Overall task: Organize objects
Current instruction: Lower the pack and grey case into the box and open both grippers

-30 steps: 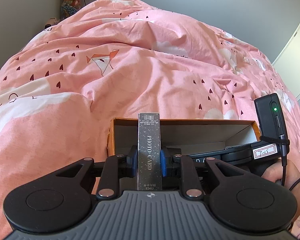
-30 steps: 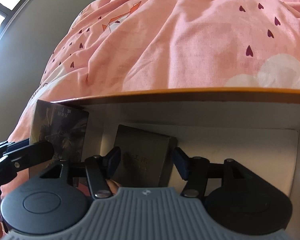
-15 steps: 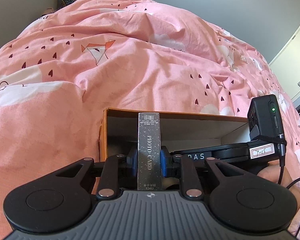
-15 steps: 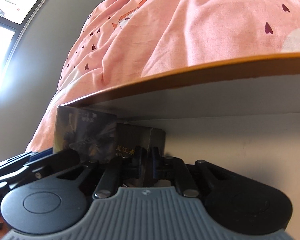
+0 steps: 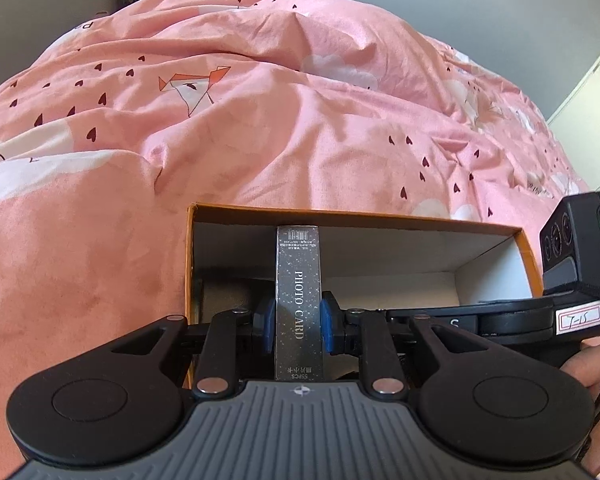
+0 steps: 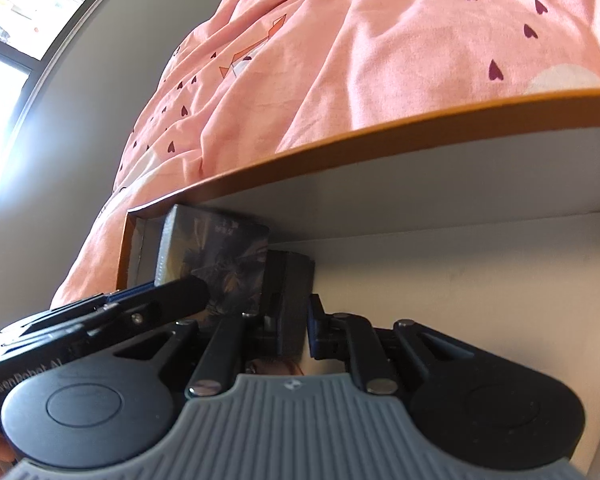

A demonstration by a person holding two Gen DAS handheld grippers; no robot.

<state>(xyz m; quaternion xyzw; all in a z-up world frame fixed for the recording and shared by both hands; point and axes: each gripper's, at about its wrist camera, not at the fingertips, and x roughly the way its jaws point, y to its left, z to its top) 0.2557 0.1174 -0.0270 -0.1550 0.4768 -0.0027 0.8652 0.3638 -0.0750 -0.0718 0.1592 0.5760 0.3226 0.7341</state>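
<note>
Left wrist view: left gripper jaws clamp the PHOTO CARD pack upright, likely to file it on edge inside the orange box; right gripper jaws pinch a second dark pack alongside; box sits on pink duvet, grey-walled bedroom.

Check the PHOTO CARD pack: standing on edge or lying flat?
On edge: the PHOTO CARD pack presents its narrow side upright, clamped in the left gripper over the orange box.

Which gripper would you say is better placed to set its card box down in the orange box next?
Probably right: the right gripper holds its dark box deep inside the orange box, beside the left gripper's photo card box.
</note>
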